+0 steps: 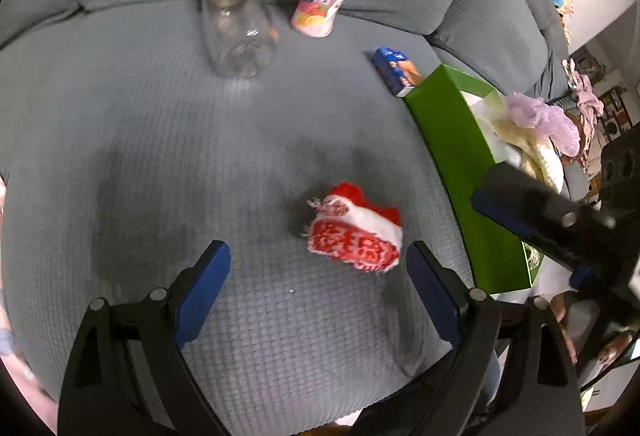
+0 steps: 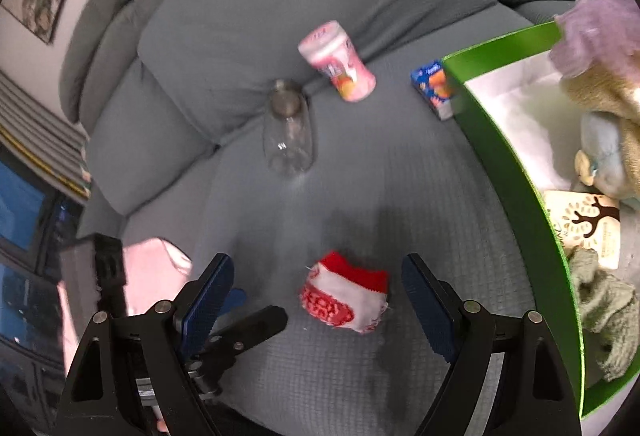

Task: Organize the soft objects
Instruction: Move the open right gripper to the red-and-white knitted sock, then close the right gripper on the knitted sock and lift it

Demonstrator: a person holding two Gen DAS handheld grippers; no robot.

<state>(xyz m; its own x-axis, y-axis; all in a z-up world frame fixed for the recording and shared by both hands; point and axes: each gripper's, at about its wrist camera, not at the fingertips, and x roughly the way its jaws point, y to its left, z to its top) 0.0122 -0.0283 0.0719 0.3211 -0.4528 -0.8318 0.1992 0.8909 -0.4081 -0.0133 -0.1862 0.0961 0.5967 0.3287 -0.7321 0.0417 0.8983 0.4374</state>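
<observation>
— Red-and-white knitted pouch [image 2: 346,294], low in the middle of the right wrist frame, lying loose on the grey sofa cushion [image 2: 360,163]. Is that the next one?

— I'd judge so. It looks like the only soft thing outside the green box [image 2: 516,171], which fills the right edge of the frame and already holds a purple fluffy piece [image 2: 600,31] and other fabrics.

— And the grippers?

— Right gripper [image 2: 316,296] is spread wide, empty, its blue pads either side of the pouch but not touching it. Left gripper [image 1: 320,276] is open and empty too, with the pouch [image 1: 354,236] nearer its right-hand pad.

— How to take it well?

— Centre the pouch between the pads, come down until they press slightly into the cushion, then close on its thick middle, not the frayed edge. Leave the clear jar [image 2: 288,131], pink canister [image 2: 338,61] and blue carton [image 2: 434,87] in the upper middle alone; they look rigid.
</observation>
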